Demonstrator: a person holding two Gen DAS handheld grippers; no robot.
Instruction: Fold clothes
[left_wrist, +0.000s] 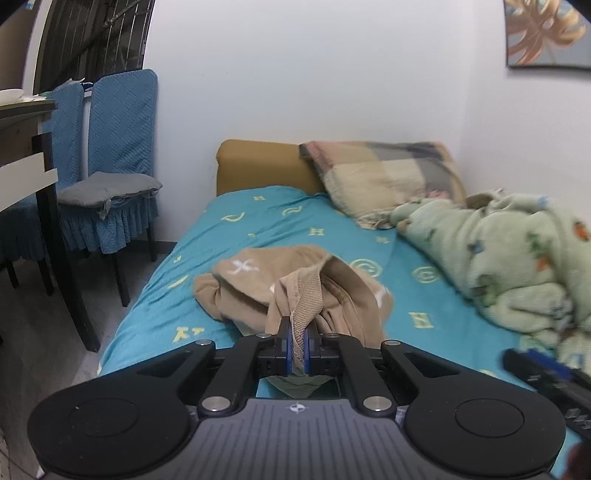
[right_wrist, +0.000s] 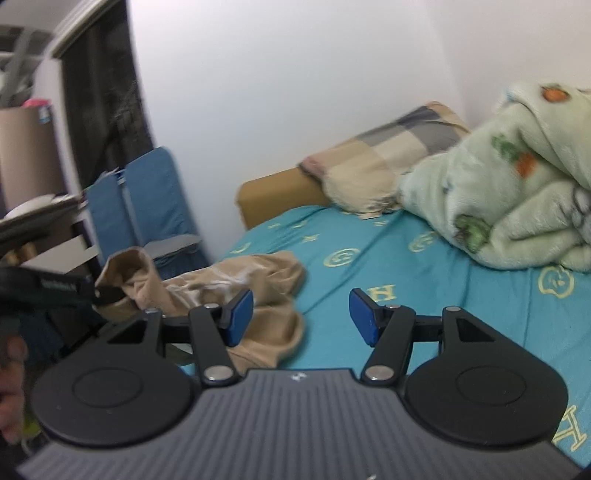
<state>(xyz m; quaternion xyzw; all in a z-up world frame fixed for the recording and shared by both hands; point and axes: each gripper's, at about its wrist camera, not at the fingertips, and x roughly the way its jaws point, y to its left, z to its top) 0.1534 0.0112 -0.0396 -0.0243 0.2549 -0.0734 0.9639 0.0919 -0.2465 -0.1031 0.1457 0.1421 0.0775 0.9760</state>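
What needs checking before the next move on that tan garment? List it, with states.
1. Left gripper clamped on the tan garment's ribbed hem: ok.
2. Right gripper open, nothing between its blue-padded fingers: ok.
3. Crumpled tan fabric garment spread flat: not ok, bunched.
4. Bare teal patterned bedsheet beside the garment for laying out: ok.
5. Green fleece blanket apart from the garment: ok.
6. Which garment edge the right gripper should take: cannot tell.
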